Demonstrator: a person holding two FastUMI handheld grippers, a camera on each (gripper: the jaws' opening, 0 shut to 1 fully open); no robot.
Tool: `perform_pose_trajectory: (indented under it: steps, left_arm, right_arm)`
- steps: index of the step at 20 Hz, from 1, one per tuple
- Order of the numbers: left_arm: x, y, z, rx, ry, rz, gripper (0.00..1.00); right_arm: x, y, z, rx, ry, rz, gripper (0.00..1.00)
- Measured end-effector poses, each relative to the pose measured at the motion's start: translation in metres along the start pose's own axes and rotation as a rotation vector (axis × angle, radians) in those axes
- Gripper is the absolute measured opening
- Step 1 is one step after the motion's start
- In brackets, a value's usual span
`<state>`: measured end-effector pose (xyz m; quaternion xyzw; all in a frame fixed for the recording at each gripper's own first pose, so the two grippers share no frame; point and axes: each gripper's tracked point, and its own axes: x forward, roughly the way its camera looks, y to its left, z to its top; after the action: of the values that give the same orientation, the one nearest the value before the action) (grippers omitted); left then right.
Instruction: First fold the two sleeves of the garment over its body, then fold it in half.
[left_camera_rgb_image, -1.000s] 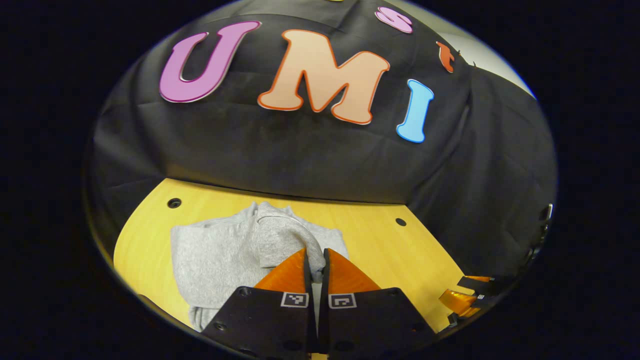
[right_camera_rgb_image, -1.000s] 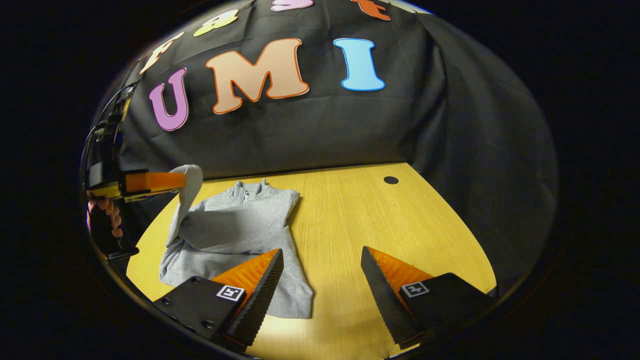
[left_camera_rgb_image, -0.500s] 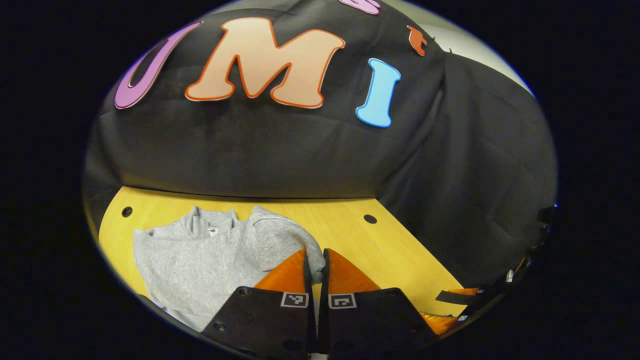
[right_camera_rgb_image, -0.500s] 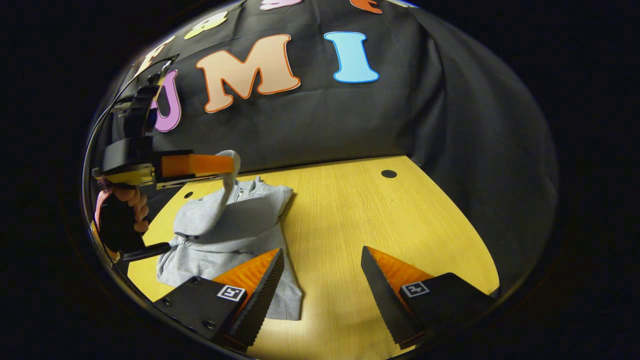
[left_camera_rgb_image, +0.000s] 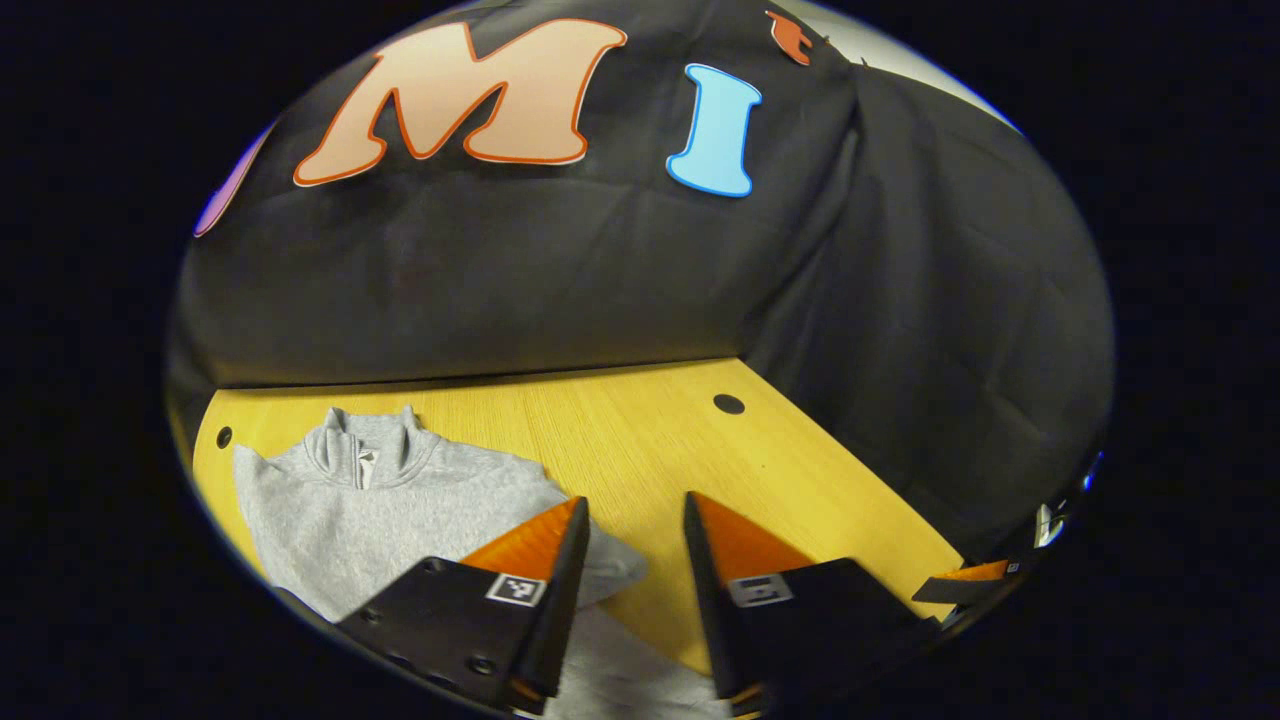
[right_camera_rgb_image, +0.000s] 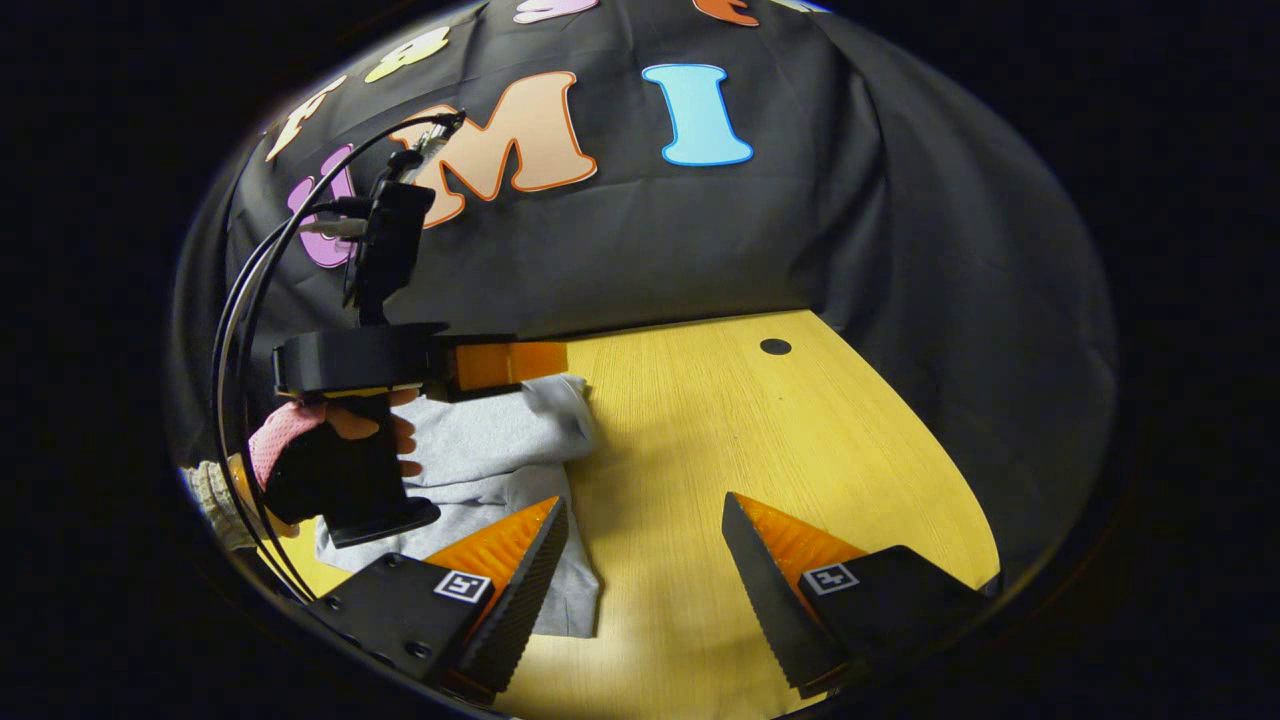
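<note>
A grey sweatshirt (left_camera_rgb_image: 370, 500) lies flat on the yellow table (left_camera_rgb_image: 640, 430), collar toward the booth wall. In the left gripper view my left gripper (left_camera_rgb_image: 632, 520) stands open just above the garment's right edge, and a folded-over sleeve (left_camera_rgb_image: 610, 572) lies beneath its fingers with nothing held. The right gripper view shows that left gripper (right_camera_rgb_image: 555, 362) side-on, held by a hand (right_camera_rgb_image: 345, 440) over the sweatshirt (right_camera_rgb_image: 490, 450), the sleeve end (right_camera_rgb_image: 562, 398) resting under it. My right gripper (right_camera_rgb_image: 645, 510) hangs open near the garment's lower right corner, gripping nothing.
The black cloth wall rises right behind the table. A small round hole (right_camera_rgb_image: 775, 347) sits in the tabletop at the far right. Bare wood (right_camera_rgb_image: 720, 430) stretches to the right of the garment. Cables (right_camera_rgb_image: 250, 300) loop off the left gripper's body.
My left gripper carried the sleeve rightward across the body, came down, and opened, letting the sleeve go. The right gripper has hardly moved.
</note>
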<state>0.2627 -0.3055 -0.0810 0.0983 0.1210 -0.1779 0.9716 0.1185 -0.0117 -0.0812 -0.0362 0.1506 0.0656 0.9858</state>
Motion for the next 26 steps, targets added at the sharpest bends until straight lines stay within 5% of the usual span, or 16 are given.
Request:
perform_pose_trajectory:
  steps: [3, 10, 22, 26]
  left_arm:
    - [-0.018, 0.018, -0.002, 0.014, -0.021, 0.070, 0.97]
    - [-0.097, 0.093, -0.022, -0.020, -0.025, 0.216, 0.95]
    - [-0.271, 0.223, -0.194, -0.195, 0.156, 0.529, 0.96]
    - [-0.287, 0.232, -0.236, -0.232, 0.229, 0.563, 0.96]
  right_arm:
    - [0.001, 0.000, -0.008, 0.000, 0.018, 0.004, 0.97]
    - [0.002, 0.023, -0.028, -0.014, 0.048, 0.053, 0.92]
    - [0.016, 0.074, -0.116, -0.095, 0.204, 0.134, 0.92]
    - [0.021, 0.074, -0.136, -0.110, 0.250, 0.124, 0.93]
